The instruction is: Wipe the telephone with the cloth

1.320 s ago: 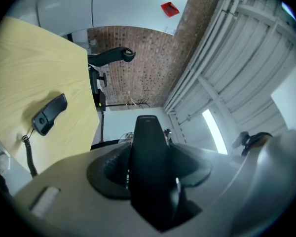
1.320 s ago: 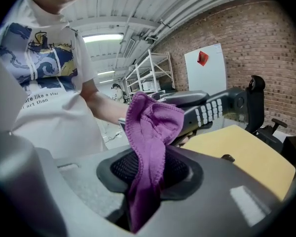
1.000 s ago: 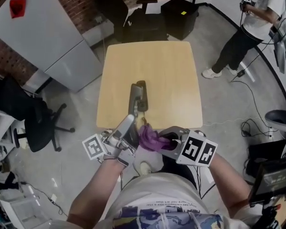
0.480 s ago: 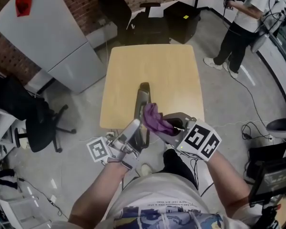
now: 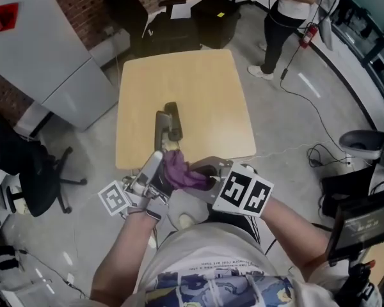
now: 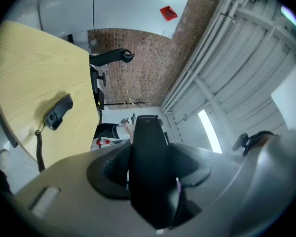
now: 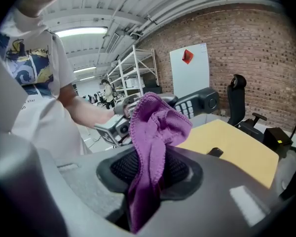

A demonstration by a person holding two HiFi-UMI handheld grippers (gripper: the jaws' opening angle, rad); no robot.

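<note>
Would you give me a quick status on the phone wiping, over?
Left gripper shut on the handset. Right gripper shut on the purple cloth, close beside the handset; contact unclear. Phone base on the table, nothing blocking.

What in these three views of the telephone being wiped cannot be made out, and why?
- Head view: whether the cloth touches the handset; the cloth overlaps it.
- Left gripper view: the handset's keypad; only its dark back faces the camera.
- Right gripper view: the handset's near end, hidden behind the cloth.
- Head view: buttons on the telephone base; too small.
- Left gripper view: where the cord ends; the grey housing cuts it off.
</note>
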